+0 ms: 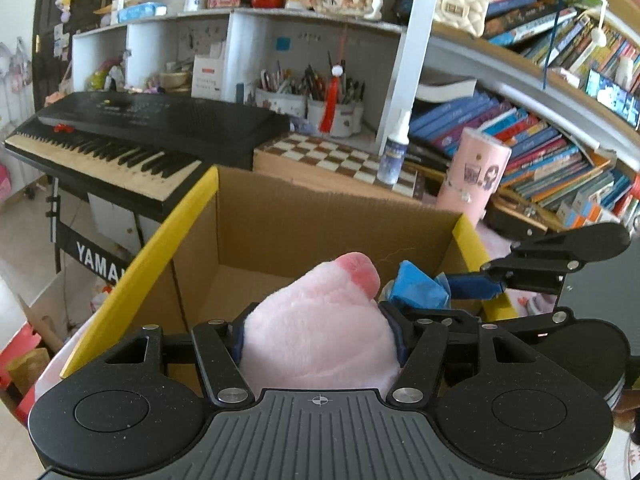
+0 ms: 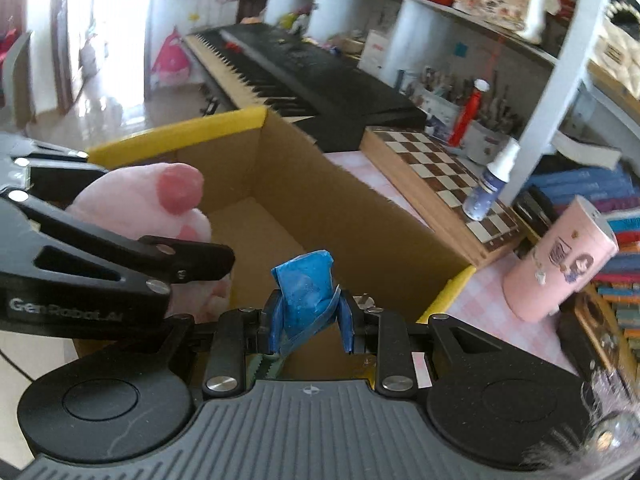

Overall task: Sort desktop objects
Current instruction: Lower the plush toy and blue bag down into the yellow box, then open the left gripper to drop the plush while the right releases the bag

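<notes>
Readable text: "YAMA…" in white on the black keyboard stand (image 1: 96, 264), cut off by the box edge; "GenRobot.AI" on the left gripper's arm in the right wrist view. Writing on the white carton (image 1: 208, 76) and the book spines (image 1: 532, 152) was too small to read.
Left gripper (image 1: 318, 336): clenched on the pink plush toy (image 1: 320, 320), pads pressed into its sides.
Plush toy look: pale pink, soft pile, rounded, with a darker pink oval patch at the far tip; right wrist view showed smaller pink patches below it, like a paw.
Plush toy place: held over the near rim of the cardboard box (image 1: 280, 220), tip pointed into the opening.
Right gripper (image 2: 308, 320): nearly closed, clamped on the blue crumpled piece (image 2: 306, 288).
Blue piece look: bright blue, creased, thin like foil or film, stuck up between the fingers; material not certain.
Blue piece place: over the box's near edge, just beside the plush toy, to its right.
Box: brown corrugated, open top, yellow tape along the rims, visible floor bare.
Behind box: black keyboard (image 1: 132, 140), chessboard (image 1: 340, 160) with a white spray bottle (image 1: 394, 152) standing on it.
Right of box: pink cylinder cup (image 1: 472, 176) with stickers, upright on a pink checked cloth (image 2: 472, 300).
Shelf: pen pots (image 1: 304, 96) with a red tassel (image 1: 330, 108) hung in front.
</notes>
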`<state>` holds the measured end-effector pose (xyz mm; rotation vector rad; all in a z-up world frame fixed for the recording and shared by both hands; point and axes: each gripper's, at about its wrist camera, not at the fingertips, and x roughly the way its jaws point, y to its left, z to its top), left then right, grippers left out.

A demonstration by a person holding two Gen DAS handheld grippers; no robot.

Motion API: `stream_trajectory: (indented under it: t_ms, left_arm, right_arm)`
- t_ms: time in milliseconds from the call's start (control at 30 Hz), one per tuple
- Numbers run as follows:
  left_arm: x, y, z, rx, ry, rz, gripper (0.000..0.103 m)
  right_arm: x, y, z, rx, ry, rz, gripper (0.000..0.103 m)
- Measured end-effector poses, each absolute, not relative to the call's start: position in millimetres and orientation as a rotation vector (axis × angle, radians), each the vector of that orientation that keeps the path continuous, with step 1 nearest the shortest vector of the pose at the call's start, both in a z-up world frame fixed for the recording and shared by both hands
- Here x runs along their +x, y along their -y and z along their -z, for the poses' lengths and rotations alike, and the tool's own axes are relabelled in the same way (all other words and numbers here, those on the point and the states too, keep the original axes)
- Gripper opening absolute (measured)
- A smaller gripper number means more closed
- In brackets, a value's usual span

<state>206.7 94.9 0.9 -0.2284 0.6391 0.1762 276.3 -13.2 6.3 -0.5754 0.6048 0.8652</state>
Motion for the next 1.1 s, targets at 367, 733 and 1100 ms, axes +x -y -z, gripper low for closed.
stream_trajectory:
  t_ms: [367,733,1100]
  left_arm:
    - [212,-99,6,-0.239,-0.660,-0.187,0.067]
    - [207,-97,2,-0.223,-0.642,-0.189,0.088]
    - [190,-93,-21,-0.213,-0.548,-0.191,0.096]
  right_arm:
    - [277,-1,13,-0.743,-0.625,-0.941,0.026]
    - [274,-3,18,-0.775,-0.620,-0.965,0.027]
    - [264,21,-2,-0.628,-0.580,-0.897,0.042]
